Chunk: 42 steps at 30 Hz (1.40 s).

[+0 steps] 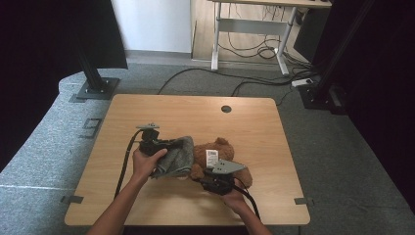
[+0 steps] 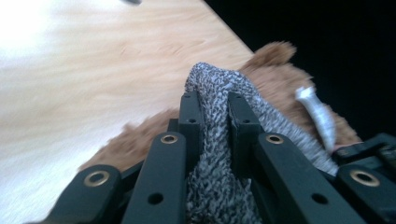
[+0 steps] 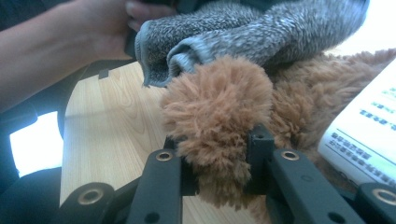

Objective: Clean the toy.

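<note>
One wooden table [image 1: 147, 112] — grey carpet [image 1: 58, 142] around.

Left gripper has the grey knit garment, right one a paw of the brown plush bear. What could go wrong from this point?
The right gripper pinches only a fluffy paw of the plush bear, so the fur could slip free under a pull. The left gripper holds a bunched fold of the grey knit garment; it may stretch or snag on the white tag.
</note>
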### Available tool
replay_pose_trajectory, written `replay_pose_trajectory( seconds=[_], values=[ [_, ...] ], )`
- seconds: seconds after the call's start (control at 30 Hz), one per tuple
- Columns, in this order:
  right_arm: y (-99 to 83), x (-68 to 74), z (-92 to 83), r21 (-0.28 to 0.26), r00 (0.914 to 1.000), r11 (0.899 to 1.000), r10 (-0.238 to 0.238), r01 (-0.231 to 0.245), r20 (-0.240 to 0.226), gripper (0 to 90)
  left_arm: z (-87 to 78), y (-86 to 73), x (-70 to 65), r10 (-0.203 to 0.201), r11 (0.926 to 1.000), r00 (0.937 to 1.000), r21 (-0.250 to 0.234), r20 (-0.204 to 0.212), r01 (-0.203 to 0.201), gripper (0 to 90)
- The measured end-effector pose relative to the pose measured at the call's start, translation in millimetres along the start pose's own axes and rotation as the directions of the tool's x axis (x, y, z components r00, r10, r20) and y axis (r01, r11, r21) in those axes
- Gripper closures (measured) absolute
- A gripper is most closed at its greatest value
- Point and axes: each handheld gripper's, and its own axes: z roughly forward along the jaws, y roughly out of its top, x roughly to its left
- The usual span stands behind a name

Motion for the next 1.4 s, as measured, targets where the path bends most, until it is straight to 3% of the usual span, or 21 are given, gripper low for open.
replay_pose_trajectory(
  seconds=[0.17, 0.3, 0.43, 0.6, 0.8, 0.9, 1.03, 1.1, 1.23, 1.4],
  values=[
    [-0.4, -0.4, 1.0, 0.001, 0.9999, 1.000, -0.002, 0.002, 0.013, 72.7, -13.9, -5.9, 13.0, -0.031, 0.9993, 0.9991, -0.022, -0.028, 0.030, 78.1],
    [-0.2, -0.7, 1.3, -0.004, 0.9997, 1.000, -0.001, 0.001, 0.024, 72.5, -25.1, -7.9, 17.7, -0.027, 0.9993, 0.9973, -0.027, -0.069, 0.025, 78.3],
    [1.1, -2.1, 2.8, -0.013, 0.9992, 1.000, -0.002, 0.002, 0.039, 72.2, -31.6, -8.7, 20.7, -0.048, 0.9976, 0.9981, -0.052, -0.038, 0.046, 78.3],
    [3.8, -4.6, 6.1, -0.019, 0.9983, 1.000, 0.003, -0.002, 0.058, 72.0, -29.3, -4.2, 11.3, -0.041, 0.9966, 0.9990, -0.071, 0.017, 0.042, 78.4],
    [6.8, -2.0, 3.5, -0.019, 0.9981, 1.000, 0.003, -0.002, 0.062, 66.7, -18.0, -8.6, 8.8, -0.023, 0.9991, 0.9997, -0.037, -0.009, 0.023, 78.3],
    [14.4, 4.6, -6.3, -0.044, 0.9971, 0.999, 0.010, -0.006, 0.076, 58.7, -16.3, -12.6, 10.9, -0.035, 0.9983, 0.9994, -0.046, -0.001, 0.035, 78.3],
    [24.6, 6.3, -20.6, -0.043, 0.9907, 0.999, 0.020, -0.015, 0.135, 55.4, -15.7, -13.2, 8.9, -0.019, 0.9989, 0.9997, -0.043, -0.016, 0.018, 78.4],
    [28.4, 2.2, -28.7, -0.040, 0.9854, 0.998, 0.045, -0.039, 0.164, 52.8, -15.4, -13.1, 7.7, -0.012, 0.9990, 0.9996, -0.044, -0.027, 0.011, 78.4],
    [31.5, -8.3, -42.6, -0.037, 0.9801, 0.995, 0.094, -0.089, 0.175, 43.5, -14.0, -12.9, 9.1, -0.020, 0.9987, 0.9994, -0.047, -0.028, 0.019, 78.4],
    [32.3, -24.4, -64.4, -0.051, 0.9700, 0.989, 0.148, -0.141, 0.193, 39.0, -12.8, -11.9, 10.2, -0.022, 0.9987, 0.9994, -0.046, -0.028, 0.020, 78.4]
  ],
)
